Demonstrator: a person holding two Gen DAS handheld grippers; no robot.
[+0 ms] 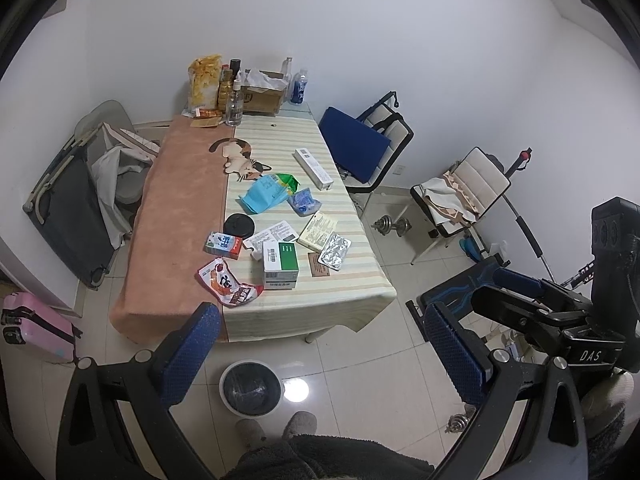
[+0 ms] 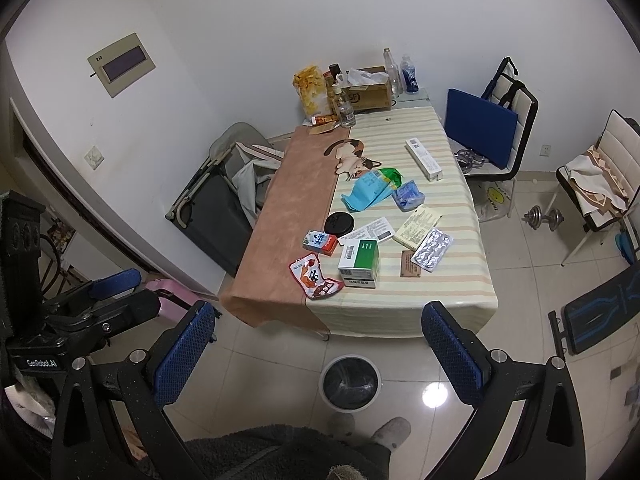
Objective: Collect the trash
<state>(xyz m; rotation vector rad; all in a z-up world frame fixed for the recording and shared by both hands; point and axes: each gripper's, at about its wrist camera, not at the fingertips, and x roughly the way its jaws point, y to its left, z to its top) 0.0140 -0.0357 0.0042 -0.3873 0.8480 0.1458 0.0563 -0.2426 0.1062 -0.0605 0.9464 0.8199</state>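
Table point(image 1: 256, 320): draped in an orange cloth point(image 1: 176, 216) on one side and a striped cloth point(image 1: 352, 280) on the other
Landmark: green-and-white box point(image 1: 281, 265), near the table's front edge, on the stripes
Left of box: red snack wrapper point(image 1: 224, 282); small milk carton point(image 1: 223, 245)
Behind box: black round lid point(image 1: 239, 225); white leaflet point(image 1: 272, 236); blue bag point(image 1: 262, 196); cat-shaped mat point(image 1: 240, 156)
Right of box: blister pack point(image 1: 335, 251); brown card point(image 1: 318, 270); cream box point(image 1: 318, 231)
Far behind: long white box point(image 1: 313, 168); cardboard carton point(image 1: 262, 94); bottles point(image 1: 234, 104)
Floor point(image 1: 360, 364): trash bin point(image 1: 251, 388), in front of the table
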